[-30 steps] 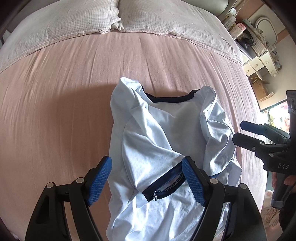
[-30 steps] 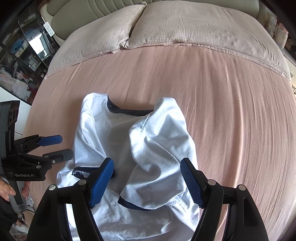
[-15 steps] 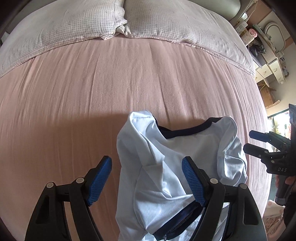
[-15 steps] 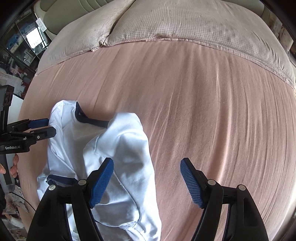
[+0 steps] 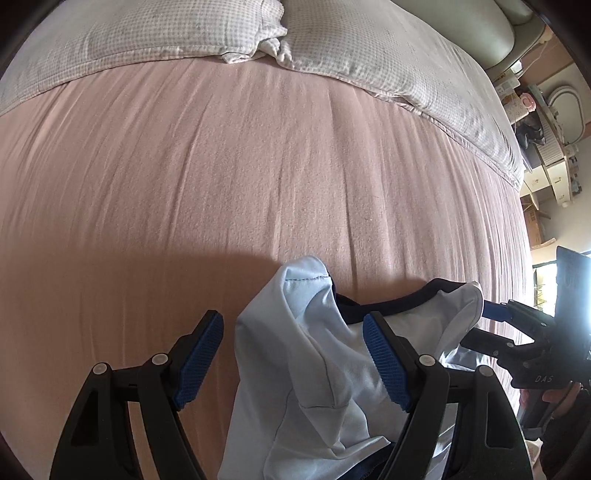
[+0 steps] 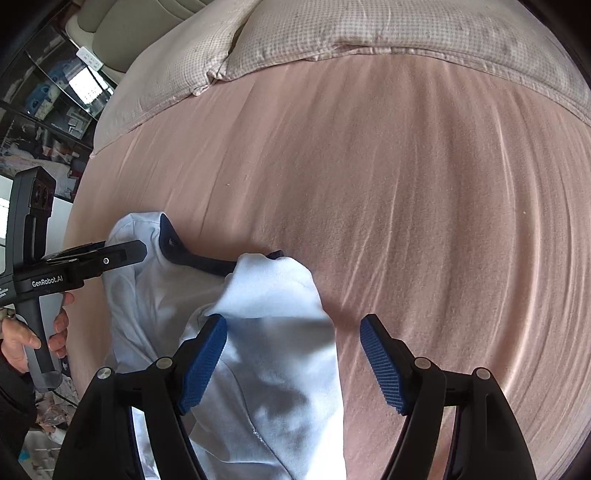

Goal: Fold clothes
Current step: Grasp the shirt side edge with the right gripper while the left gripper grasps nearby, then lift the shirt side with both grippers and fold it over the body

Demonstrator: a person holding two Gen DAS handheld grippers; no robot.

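Checked pillows atop pink bed sheet

Left gripper spread wide, fingers pointing toward twelve o'clock. Right gripper equally wide, nothing pinched. A bare hand grips the left handle at nine o'clock.

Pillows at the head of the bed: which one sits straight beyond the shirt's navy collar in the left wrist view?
The right-hand pillow; the left-hand pillow lies off to the side of the shirt.
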